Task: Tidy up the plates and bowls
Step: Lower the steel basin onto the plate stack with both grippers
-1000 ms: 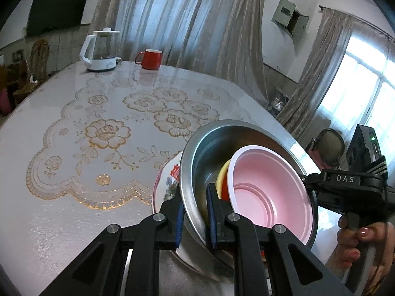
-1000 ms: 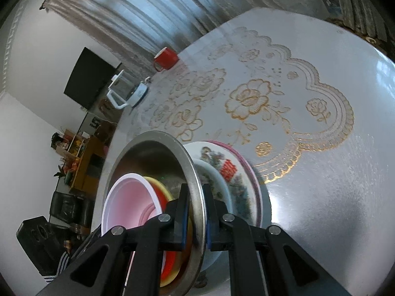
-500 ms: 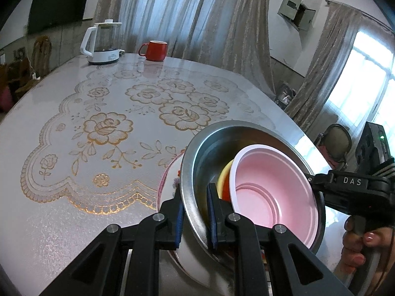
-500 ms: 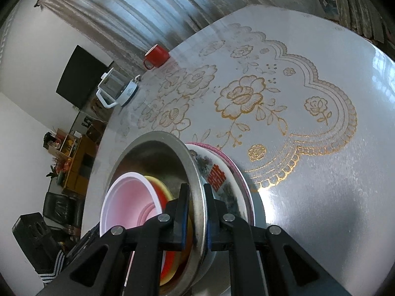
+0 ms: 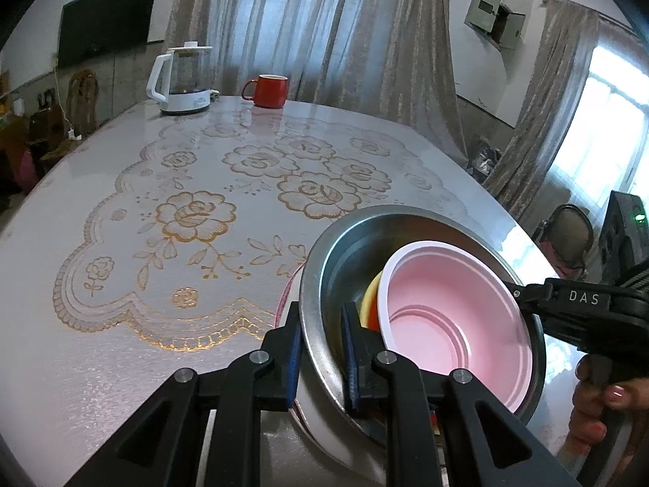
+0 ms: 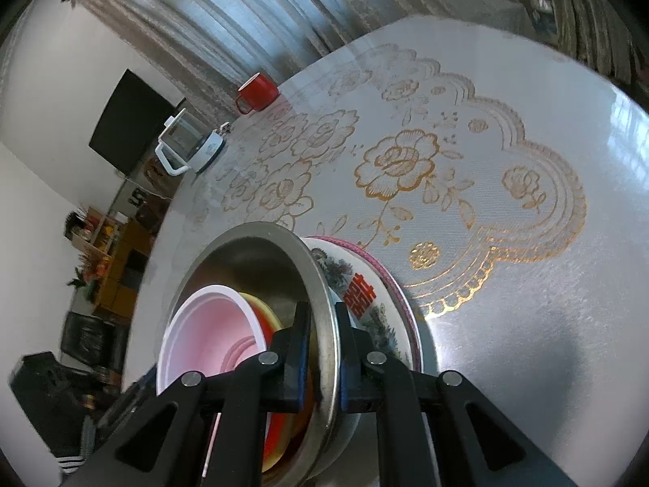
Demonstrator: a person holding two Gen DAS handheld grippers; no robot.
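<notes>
Both claws are clamped on the rim of the steel bowl [image 5: 417, 296], the left claw [image 5: 320, 349] on its near edge and the right claw [image 6: 322, 349] on the opposite side, each with one pad inside and one outside the wall. The bowl sits tilted over a patterned plate [image 6: 365, 296] on the bench [image 5: 121, 324], near its front edge, and inside it a pink bowl [image 5: 454, 316] leans on a yellow one [image 5: 371, 294] with something red beneath. My worry is that tilt: the nested bowls lie loose against one wall, so if either hand tips further or the two hands drift apart, the stack could slide out or the thin rim slip from the pads, knocking the plate underneath. From the left claw's camera you see the other tool's arm and the hand [image 5: 600, 406] gripping it, and barely any plate. The right claw's camera shows the plate's red character and pink edge clearly, but not that hand.
</notes>
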